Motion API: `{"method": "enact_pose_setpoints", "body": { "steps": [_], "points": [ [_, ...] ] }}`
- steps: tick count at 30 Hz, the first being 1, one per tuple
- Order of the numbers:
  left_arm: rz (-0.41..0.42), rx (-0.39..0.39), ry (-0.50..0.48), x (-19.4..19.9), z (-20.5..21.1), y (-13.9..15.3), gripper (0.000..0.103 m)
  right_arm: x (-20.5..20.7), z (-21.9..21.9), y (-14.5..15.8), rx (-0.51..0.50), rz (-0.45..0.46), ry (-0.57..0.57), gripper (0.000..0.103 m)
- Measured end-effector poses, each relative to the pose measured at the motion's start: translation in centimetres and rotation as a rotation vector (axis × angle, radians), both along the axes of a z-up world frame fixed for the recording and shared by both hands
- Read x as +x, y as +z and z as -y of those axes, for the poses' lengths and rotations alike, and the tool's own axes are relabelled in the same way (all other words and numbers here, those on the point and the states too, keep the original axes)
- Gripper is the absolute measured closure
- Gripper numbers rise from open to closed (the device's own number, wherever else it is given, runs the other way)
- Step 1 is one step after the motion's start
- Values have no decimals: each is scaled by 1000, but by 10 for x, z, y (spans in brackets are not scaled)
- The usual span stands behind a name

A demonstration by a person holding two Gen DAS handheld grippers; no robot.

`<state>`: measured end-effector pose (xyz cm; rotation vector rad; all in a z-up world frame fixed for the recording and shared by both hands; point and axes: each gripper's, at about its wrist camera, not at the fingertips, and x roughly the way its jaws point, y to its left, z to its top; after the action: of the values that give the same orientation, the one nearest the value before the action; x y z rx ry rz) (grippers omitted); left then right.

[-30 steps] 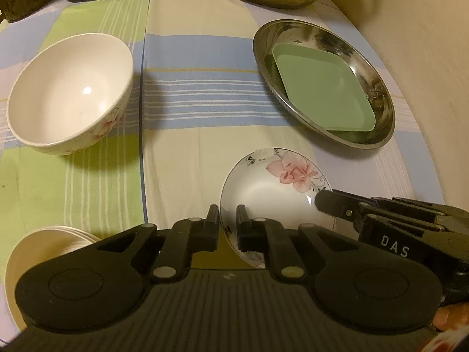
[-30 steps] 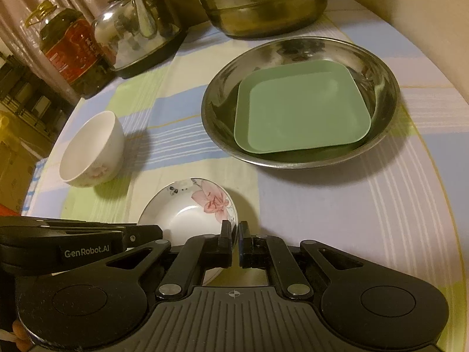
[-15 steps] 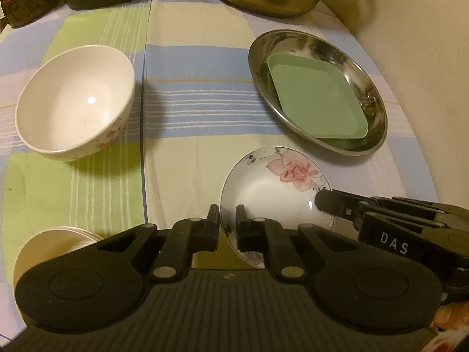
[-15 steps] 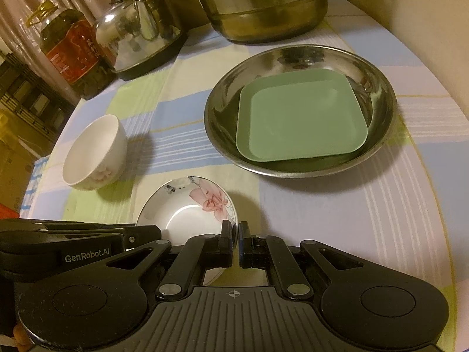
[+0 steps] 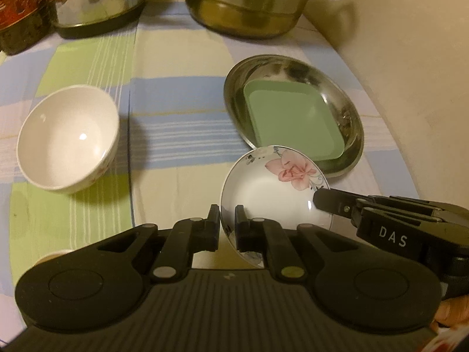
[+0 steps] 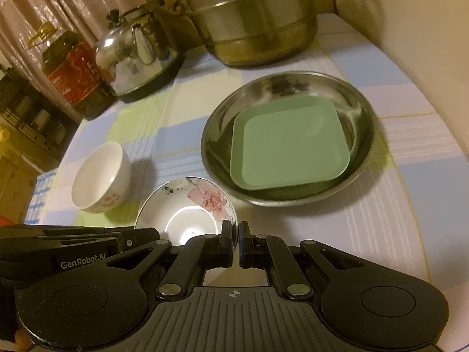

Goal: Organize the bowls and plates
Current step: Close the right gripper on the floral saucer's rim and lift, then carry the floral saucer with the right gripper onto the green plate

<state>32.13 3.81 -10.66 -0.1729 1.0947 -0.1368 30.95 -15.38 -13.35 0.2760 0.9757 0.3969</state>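
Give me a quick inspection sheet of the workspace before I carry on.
Surface: checked tablecloth, flat.
Job's things: floral plate gripped at two rim spots; green square plate inside steel dish; white bowl upright, apart.
Clutter: steel pot, kettle, oil bottle at the back.
Grippers: left gripper and right gripper both clamp the floral plate's rim.
Cables: nothing seen.
Surroundings: curtain, wall.

Open cloth lying between bowl and tray

A bare strip of counter (image 6: 176, 135) is running between the white bowl (image 6: 101, 179) and steel tray (image 6: 363, 135); the pot (image 6: 252, 20), kettle (image 6: 137, 55) and oil bottle (image 6: 73, 73) are blocking the far edge.
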Motion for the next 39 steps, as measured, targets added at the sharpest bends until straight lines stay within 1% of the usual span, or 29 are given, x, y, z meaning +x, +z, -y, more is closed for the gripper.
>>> {"method": "enact_pose_setpoints", "body": {
  "steps": [10,21,27,39],
  "points": [
    [30,-4,-38,25,21,7,94,14,21,9,-3,26,-37,99],
    [54,-4,-67,65,44,9,94,48,43,12,-3,39,-85,99],
    [49,-13,-72,89,55,1,94,67,54,8,-11,40,-105,99],
    [10,-7,-57,127,65,-24,94,104,62,-14,-28,16,-118,99]
  ]
}}
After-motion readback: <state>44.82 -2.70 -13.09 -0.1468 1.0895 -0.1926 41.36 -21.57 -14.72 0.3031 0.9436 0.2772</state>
